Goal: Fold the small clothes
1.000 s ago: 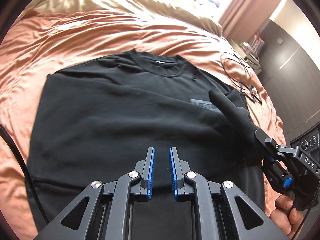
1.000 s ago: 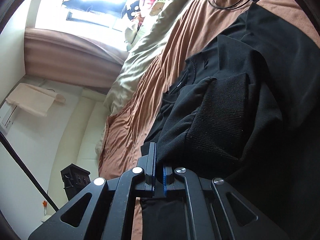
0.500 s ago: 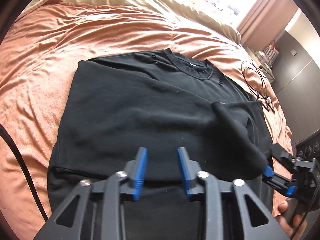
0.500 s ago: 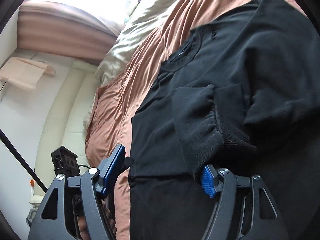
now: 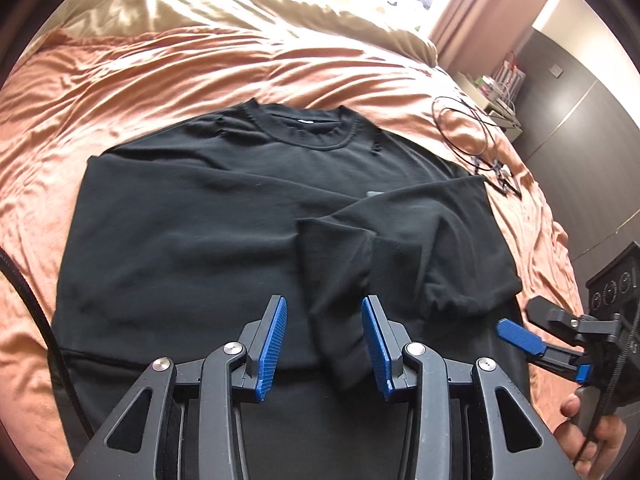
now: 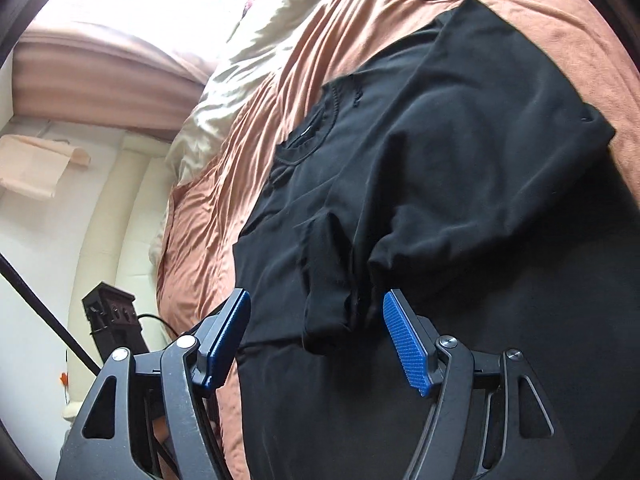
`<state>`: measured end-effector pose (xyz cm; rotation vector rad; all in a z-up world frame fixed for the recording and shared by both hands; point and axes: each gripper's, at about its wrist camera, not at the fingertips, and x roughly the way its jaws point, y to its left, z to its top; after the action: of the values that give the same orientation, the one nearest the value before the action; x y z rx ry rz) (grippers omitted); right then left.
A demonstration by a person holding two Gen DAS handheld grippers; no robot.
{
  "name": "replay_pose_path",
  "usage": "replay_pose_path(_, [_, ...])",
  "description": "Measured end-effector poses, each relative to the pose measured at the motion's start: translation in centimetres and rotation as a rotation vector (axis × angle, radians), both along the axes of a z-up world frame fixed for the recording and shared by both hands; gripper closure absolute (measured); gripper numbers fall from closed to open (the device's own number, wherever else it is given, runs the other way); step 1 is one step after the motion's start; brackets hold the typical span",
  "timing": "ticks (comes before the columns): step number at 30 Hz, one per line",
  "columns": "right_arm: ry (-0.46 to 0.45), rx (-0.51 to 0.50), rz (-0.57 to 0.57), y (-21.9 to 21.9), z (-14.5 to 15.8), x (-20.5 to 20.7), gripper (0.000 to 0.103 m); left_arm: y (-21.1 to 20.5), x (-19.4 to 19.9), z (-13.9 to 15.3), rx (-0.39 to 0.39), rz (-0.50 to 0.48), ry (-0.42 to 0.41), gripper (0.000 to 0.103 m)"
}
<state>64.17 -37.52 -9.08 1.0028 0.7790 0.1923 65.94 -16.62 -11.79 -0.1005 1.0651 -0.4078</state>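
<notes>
A black sweatshirt point(image 5: 192, 240) lies flat on the orange bedspread point(image 5: 120, 80), neck away from me, both sleeves folded in across its front. The ribbed cuff point(image 5: 336, 332) of the right sleeve rests on the body near the hem. My left gripper point(image 5: 324, 320) hovers over that cuff, jaws open, pads gripping nothing. The right gripper point(image 5: 520, 332) is beside the shirt's right edge, also open, a hand under it. In the right wrist view the right gripper point(image 6: 316, 296) straddles the cuff point(image 6: 324, 320) without pressing it.
A coiled black cable point(image 5: 472, 136) lies on the bedspread beyond the shirt's right shoulder. A beige duvet point(image 5: 240, 4) covers the head of the bed. A dark wardrobe point(image 5: 580, 92) stands at the right. The pale wall point(image 6: 40, 260) is left of the bed.
The right gripper, shut on the sleeve cuff a second ago, has opened and dropped it onto the shirt's front, then drawn back. The left gripper's jaws have also spread apart.
</notes>
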Motion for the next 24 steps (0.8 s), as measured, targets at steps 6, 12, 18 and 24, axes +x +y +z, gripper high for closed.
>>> replay_pose_path(6, [0.000,-0.027,-0.080,-2.6,0.5,-1.9,0.036,-2.9,-0.1,-0.1,0.031,-0.037,-0.005,0.061])
replay_pose_path(12, [0.050,-0.056,-0.137,-4.7,-0.5,-3.5,0.036,-6.6,0.4,-1.7,0.048,-0.077,0.024,0.061])
replay_pose_path(18, [0.057,-0.054,-0.180,-6.5,-0.1,-5.2,0.036,-9.3,0.9,-4.0,0.077,-0.099,0.059,0.061])
replay_pose_path(24, [0.059,-0.025,-0.228,-7.9,0.0,-6.9,0.036,-10.7,1.5,-6.4,0.129,-0.086,0.105,0.061])
